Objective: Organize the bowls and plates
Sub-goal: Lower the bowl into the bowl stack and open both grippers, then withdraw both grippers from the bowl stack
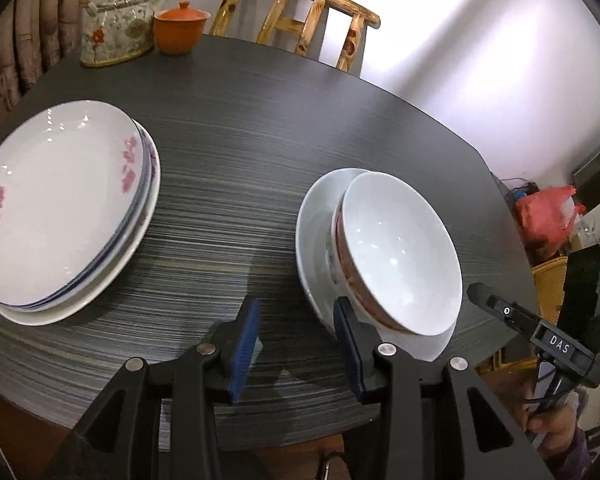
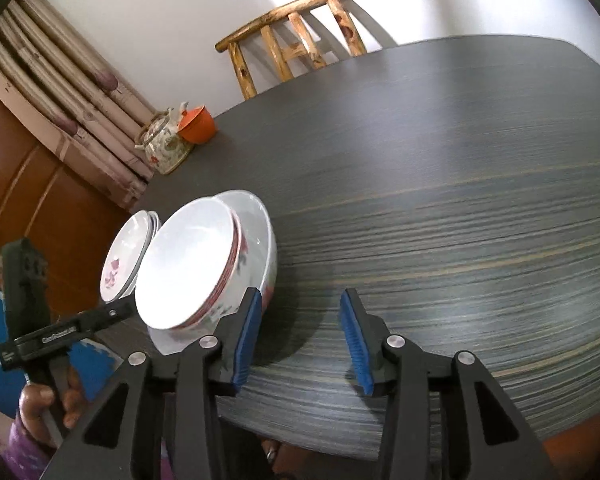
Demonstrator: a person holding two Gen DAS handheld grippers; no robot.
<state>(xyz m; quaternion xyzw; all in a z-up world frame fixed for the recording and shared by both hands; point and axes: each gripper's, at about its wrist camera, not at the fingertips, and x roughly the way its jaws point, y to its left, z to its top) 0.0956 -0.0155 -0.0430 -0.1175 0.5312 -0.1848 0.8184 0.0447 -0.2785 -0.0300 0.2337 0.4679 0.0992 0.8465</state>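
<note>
A stack of white plates (image 1: 60, 200) with pink flowers lies on the left of the dark table (image 1: 260, 140). A stack of white bowls (image 1: 400, 252) sits nested in a larger white bowl (image 1: 316, 220) near the table's front right. My left gripper (image 1: 296, 344) is open and empty, just left of the bowls, its right pad close to the big bowl's rim. In the right wrist view the bowls (image 2: 192, 264) are at the left and the plates (image 2: 128, 252) behind them. My right gripper (image 2: 300, 336) is open and empty over bare table, right of the bowls.
A flowered teapot (image 1: 116, 24) and an orange lidded cup (image 1: 180, 28) stand at the table's far left corner. A wooden chair (image 1: 300, 20) stands behind the table. A red bag (image 1: 544, 216) lies beyond the table's right edge.
</note>
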